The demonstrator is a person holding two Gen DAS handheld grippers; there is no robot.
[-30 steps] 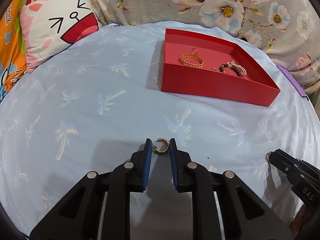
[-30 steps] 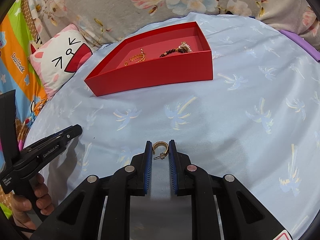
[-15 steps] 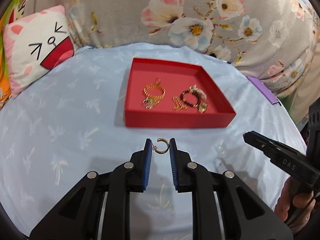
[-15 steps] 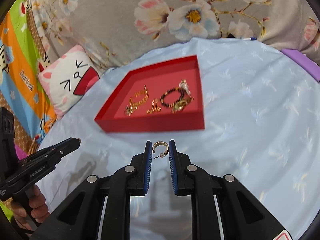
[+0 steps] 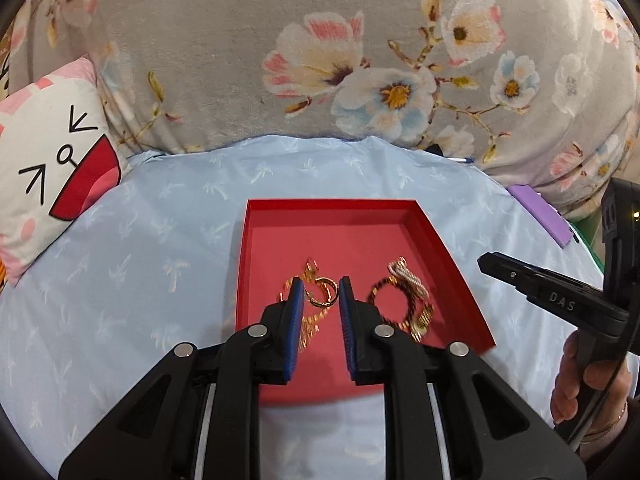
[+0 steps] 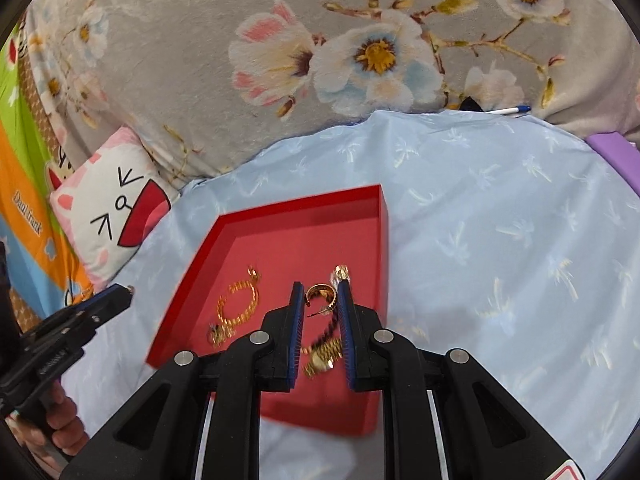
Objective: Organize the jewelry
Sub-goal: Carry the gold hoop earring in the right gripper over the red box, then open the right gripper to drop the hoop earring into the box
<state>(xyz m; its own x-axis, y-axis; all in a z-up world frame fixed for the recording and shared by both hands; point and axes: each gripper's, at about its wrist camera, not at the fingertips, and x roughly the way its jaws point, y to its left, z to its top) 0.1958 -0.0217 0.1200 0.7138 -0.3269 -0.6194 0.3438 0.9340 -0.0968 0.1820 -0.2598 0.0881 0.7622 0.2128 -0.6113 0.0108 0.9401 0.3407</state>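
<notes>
holding one gold hoop earring in each gripper above the red tray.

left gripper [image 5: 319, 294] pinches a gold hoop earring [image 5: 323, 294] between its blue pads [image 5: 297, 300]; right gripper [image 6: 319, 296] likewise grips a second hoop earring [image 6: 321, 295], its post pointing back toward the gripper body. directly beneath both sets of tips sits the red tray [image 5: 332, 206], holding a gold chain bracelet [image 6: 238, 307], a dark beaded bracelet [image 5: 390, 300] and a gold watch [image 6: 322, 356]. tray rests on the pale blue cloth [image 5: 160, 240]. beyond, left of the left gripper, lies a cat-face cushion [image 5: 52, 160]; farthest, a floral grey backrest [image 5: 320, 60].
</notes>
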